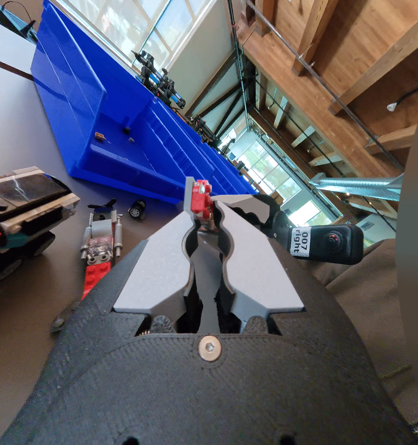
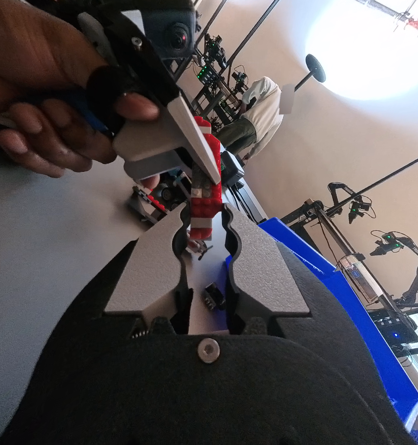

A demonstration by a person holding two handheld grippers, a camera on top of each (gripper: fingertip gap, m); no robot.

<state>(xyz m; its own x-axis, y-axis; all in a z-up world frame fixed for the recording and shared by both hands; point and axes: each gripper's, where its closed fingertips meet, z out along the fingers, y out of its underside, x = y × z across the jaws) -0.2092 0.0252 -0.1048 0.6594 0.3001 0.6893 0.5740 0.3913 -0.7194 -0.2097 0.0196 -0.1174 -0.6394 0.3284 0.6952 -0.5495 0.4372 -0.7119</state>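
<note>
A red brick assembly with white and grey bands [image 1: 199, 199] hangs above the table between both grippers. My left gripper [image 1: 204, 213] is shut on its upper part. In the right wrist view a hand [image 2: 46, 101] holds the left gripper [image 2: 203, 178], which grips the assembly [image 2: 203, 216] from above. My right gripper [image 2: 204, 209] has one pad on each side of the assembly's lower red section and both touch it. The left wrist view shows the right gripper [image 1: 203, 191] with a finger [image 1: 188, 192] against each side of the piece.
A blue bin [image 1: 111, 101] stands on the grey table [image 1: 10, 120] and also shows at the right in the right wrist view [image 2: 323, 289]. A brick car [image 1: 22, 212], a part with springs [image 1: 102, 236] and a loose wheel [image 1: 136, 208] lie nearby. A person [image 2: 261, 113] stands far off. My left and right fingertips are right by each other.
</note>
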